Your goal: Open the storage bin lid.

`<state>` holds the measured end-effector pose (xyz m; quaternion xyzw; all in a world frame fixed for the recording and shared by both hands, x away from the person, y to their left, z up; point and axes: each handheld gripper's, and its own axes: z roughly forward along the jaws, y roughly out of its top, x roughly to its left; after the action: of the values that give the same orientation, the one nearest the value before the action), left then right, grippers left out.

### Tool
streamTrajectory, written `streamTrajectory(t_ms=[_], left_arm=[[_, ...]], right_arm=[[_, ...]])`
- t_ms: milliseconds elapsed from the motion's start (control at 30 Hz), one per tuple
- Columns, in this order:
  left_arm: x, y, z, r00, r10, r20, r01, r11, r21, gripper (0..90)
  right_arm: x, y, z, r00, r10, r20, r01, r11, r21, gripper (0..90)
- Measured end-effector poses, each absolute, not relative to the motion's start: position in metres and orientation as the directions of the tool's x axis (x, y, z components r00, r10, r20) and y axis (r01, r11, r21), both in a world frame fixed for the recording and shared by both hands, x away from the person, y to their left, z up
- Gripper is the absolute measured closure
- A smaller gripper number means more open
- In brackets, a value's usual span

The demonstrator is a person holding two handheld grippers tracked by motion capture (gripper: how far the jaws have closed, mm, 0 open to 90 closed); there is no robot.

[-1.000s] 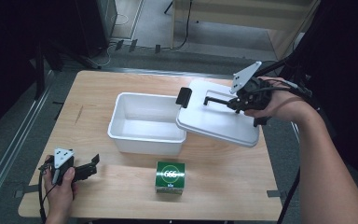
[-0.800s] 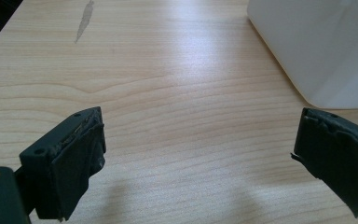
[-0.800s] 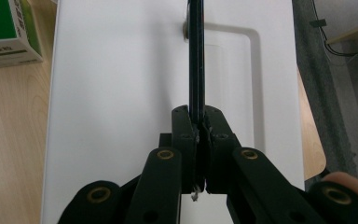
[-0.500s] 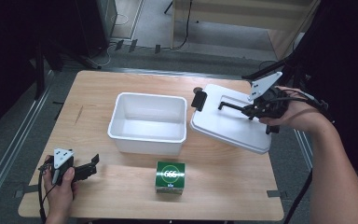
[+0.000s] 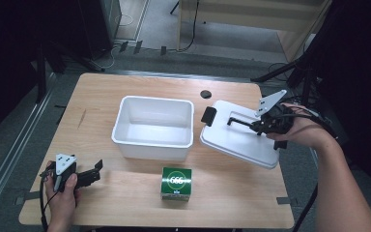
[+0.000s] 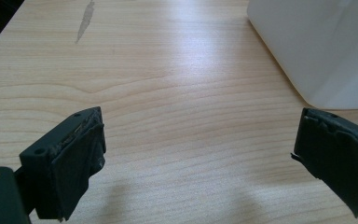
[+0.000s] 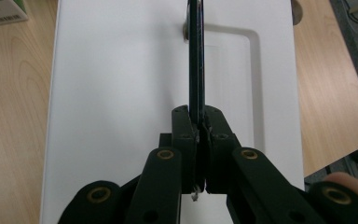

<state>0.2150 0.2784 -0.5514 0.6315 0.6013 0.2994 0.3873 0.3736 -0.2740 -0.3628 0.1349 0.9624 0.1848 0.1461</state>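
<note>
Lid (image 5: 239,140) shifted right off bin (image 5: 153,126), held clamped by handle in right tool (image 5: 258,126), not yet set on table (image 5: 125,193); left tool (image 5: 94,171) jaws apart, idle.

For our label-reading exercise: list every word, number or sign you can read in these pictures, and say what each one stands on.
"666", white figures inside a white ring, on the top of the green box near the table's front edge.
Small white print on the green box's front face: too small to read.
Barcode and fine print on the box corner in the right gripper view: blurred, unreadable.
White lid, white bin, both tongs: no text seen.
</note>
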Motion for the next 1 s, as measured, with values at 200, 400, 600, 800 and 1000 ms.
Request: streamTrajectory(t_ms=[200, 400, 600, 800, 1000], left_arm=[[0.215, 0.278, -0.551, 0.097, 0.991, -0.087, 0.527, 0.023, 0.849, 2.6], [0.215, 0.278, -0.551, 0.096, 0.992, -0.084, 0.524, 0.021, 0.851, 2.6], [0.214, 0.278, -0.551, 0.096, 0.992, -0.083, 0.523, 0.021, 0.852, 2.6], [0.214, 0.278, -0.551, 0.096, 0.992, -0.084, 0.521, 0.022, 0.853, 2.6], [0.213, 0.277, -0.551, 0.097, 0.992, -0.086, 0.521, 0.023, 0.853, 2.6]], right_arm=[[0.376, -0.275, -0.386, -0.923, 0.318, -0.215, 0.220, 0.898, 0.381, 85.7], [0.378, -0.278, -0.409, -0.920, 0.336, -0.203, 0.243, 0.894, 0.376, 85.8], [0.379, -0.278, -0.424, -0.917, 0.345, -0.200, 0.253, 0.892, 0.375, 85.7], [0.381, -0.277, -0.436, -0.913, 0.353, -0.205, 0.261, 0.890, 0.373, 85.7], [0.384, -0.276, -0.449, -0.905, 0.366, -0.218, 0.269, 0.888, 0.372, 85.7]])
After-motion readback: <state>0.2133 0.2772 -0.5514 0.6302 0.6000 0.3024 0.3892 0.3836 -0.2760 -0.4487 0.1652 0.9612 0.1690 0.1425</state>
